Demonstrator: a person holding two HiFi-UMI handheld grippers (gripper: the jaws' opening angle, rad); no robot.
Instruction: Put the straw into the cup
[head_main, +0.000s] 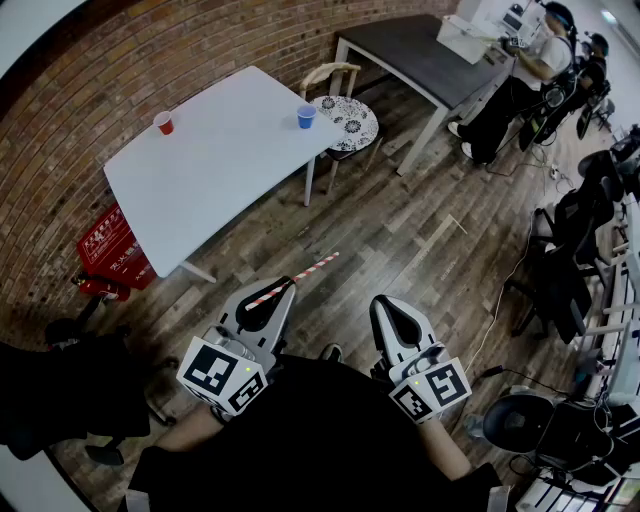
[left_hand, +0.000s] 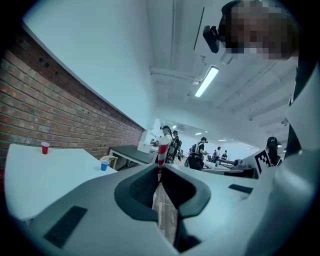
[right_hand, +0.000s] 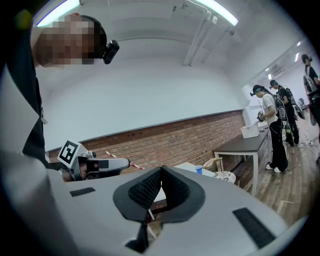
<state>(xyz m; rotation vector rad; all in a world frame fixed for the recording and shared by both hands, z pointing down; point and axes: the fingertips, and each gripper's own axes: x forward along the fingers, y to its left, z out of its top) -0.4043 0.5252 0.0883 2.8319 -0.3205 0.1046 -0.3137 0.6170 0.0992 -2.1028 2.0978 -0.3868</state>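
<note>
Left gripper (head_main: 283, 291), lower centre of head view: jaws clamped on the red-and-white striped straw (head_main: 306, 269), which juts past the tips toward upper right, over the wood floor (head_main: 420, 230). In the left gripper view the straw is pinched at the jaw tips, its end poking above them. Right gripper (head_main: 386, 304), just to the right: jaws pressed together, nothing between. Red cup (head_main: 163, 122) and blue cup (head_main: 306, 116) stand upright on the white table (head_main: 220, 160), upper left, well apart from the straw. The blue cup is at the table's right corner, near a chair (head_main: 345, 120).

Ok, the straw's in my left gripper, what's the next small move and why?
Probably step toward the white table with the straw: the left gripper is shut on it, but the red cup and blue cup stand well beyond it.
</note>
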